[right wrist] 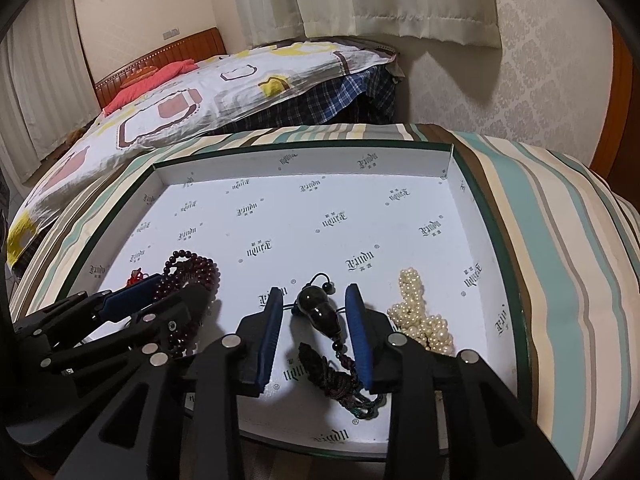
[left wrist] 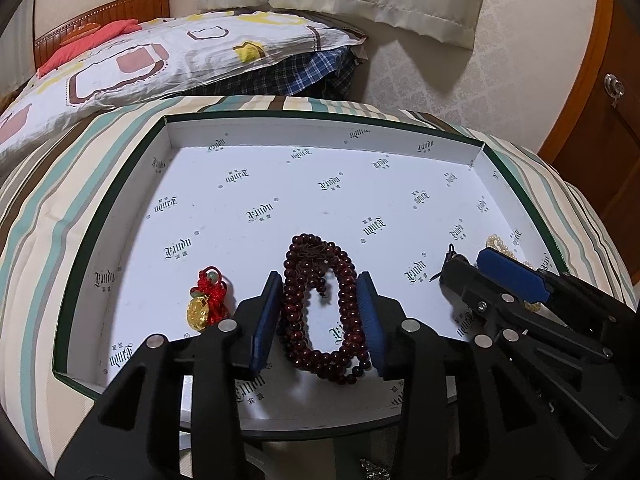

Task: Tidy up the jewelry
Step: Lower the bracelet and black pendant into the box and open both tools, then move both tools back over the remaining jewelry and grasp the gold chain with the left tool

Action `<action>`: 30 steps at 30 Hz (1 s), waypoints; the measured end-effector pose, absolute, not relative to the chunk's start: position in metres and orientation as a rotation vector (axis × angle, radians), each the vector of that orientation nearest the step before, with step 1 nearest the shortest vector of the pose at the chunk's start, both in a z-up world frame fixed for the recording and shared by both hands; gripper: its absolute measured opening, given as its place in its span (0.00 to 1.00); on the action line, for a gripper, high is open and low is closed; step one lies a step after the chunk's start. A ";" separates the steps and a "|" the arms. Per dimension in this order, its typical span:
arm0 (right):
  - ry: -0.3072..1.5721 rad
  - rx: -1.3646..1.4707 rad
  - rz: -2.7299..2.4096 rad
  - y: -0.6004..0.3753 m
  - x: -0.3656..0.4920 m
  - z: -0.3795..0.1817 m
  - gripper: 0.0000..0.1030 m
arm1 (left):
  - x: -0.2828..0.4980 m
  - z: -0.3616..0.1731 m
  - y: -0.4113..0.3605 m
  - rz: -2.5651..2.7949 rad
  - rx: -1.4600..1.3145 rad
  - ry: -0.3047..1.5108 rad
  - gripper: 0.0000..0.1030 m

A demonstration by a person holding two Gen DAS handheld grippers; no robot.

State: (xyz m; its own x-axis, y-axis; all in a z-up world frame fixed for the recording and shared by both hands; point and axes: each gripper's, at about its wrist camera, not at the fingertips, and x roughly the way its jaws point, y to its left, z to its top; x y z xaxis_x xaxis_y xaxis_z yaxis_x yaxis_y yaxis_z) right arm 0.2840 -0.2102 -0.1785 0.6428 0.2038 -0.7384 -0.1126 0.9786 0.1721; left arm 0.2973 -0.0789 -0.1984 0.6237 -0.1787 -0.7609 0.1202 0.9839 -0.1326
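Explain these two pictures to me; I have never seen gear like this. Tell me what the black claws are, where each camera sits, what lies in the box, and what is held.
The black claws are two-finger grippers, one in each of a person's hands; no robot is involved. Each carries a camera looking along its blue-padded fingers.

In the left-hand camera's picture, the left gripper stands open around a coil of dark red beads. Beside it lies a red knotted charm with a gold pendant.

In the right-hand camera's picture, the right gripper stands open around a dark gourd-shaped pendant with a cord tassel. A heap of pearls lies to its right.

Everything rests in a shallow white-lined box on a striped cover. Nothing is held: both grippers are open.
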 end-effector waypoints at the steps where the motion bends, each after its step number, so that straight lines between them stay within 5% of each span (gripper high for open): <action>1: 0.854 0.115 0.180 -0.210 0.284 -0.179 0.33 | 0.297 -0.198 -0.079 -0.171 -0.071 0.881 0.38; 16: 0.778 0.112 0.146 -0.219 0.271 -0.156 0.53 | 0.284 -0.179 -0.067 -0.149 -0.071 0.835 0.58; 30: 0.705 0.110 0.093 -0.238 0.226 -0.127 0.55 | 0.238 -0.140 -0.039 -0.124 -0.096 0.736 0.62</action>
